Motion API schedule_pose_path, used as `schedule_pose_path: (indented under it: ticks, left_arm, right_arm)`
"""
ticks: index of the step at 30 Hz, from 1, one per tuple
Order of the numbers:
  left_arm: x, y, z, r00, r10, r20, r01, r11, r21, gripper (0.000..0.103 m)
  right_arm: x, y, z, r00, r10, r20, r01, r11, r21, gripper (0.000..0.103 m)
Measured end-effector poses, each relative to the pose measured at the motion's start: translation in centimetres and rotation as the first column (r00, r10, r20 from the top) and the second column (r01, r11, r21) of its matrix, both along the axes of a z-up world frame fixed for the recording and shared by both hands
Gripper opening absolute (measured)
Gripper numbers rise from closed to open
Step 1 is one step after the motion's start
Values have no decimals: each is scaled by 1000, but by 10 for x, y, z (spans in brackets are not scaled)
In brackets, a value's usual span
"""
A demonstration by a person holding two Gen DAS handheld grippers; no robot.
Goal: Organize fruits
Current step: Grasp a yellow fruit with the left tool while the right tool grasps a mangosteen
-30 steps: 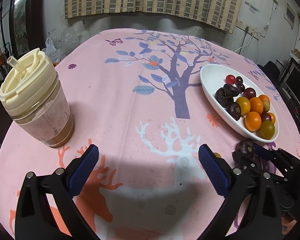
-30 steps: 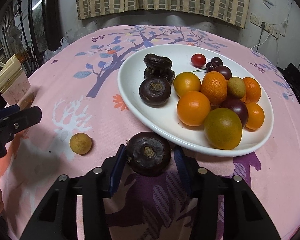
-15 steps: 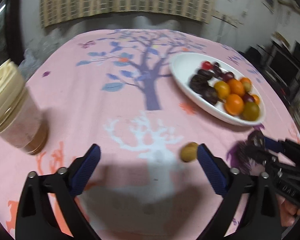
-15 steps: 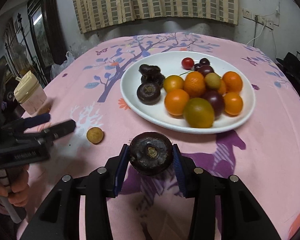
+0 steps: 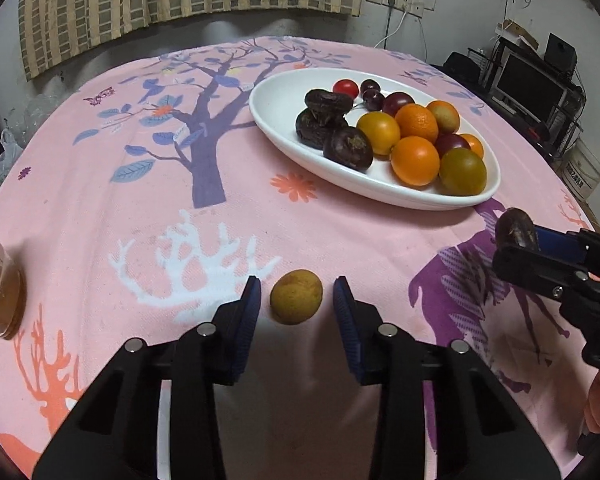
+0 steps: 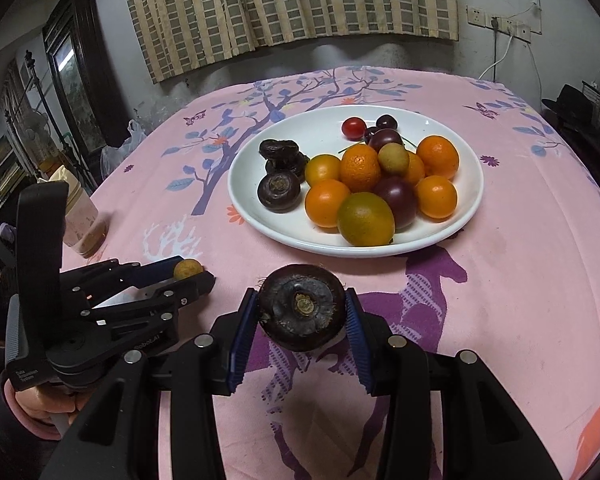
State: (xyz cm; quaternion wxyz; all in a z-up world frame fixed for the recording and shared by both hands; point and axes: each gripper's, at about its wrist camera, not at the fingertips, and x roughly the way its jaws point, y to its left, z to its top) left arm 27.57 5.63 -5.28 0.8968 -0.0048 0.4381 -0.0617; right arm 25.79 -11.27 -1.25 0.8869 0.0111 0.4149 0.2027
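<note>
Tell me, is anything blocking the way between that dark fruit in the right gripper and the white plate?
Nothing visible does. The dark fruit sits clamped in the right gripper, and only bare pink tablecloth lies between it and the plate. The plate's near-left part is free of fruit.

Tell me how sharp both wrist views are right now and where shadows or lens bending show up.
Left wrist view: sharp, no motion blur; the left hand-held gripper throws a grey shadow on the tablecloth below the small yellow fruit; corners go black. Right wrist view: also sharp; the white plate shades the cloth along its near rim; the curtain bows from fisheye distortion.
</note>
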Motion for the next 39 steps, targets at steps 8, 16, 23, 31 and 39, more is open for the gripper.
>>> schedule_pose_path:
  ticks: [8,16,23,31,39]
  left_arm:
    - [-5,-7,0,1000,-9,3,9,999,38,25]
    - [-26,-16,12,1000,-10,23,9,1000,25,25]
    - [-21,-27,80,989,-71,127,84,991,-101,25]
    - [99,-44,98,989,-44,144,53,997,-64,25]
    - [168,-39,66,996,1,91,4,999,-54,30]
  right_arm:
    - [1,1,-2,1000,-6,-5,6,1000,-16,44]
    - [-10,1,-2,1000,21,5,-21,1000,-5,44]
    - [-1,-28,44,990,-49,133,35,993,111,44]
    - [101,-36,55,977,-140,160,124,986,110,44]
    - [156,-26,30,984,-122,134,115,992,53,44]
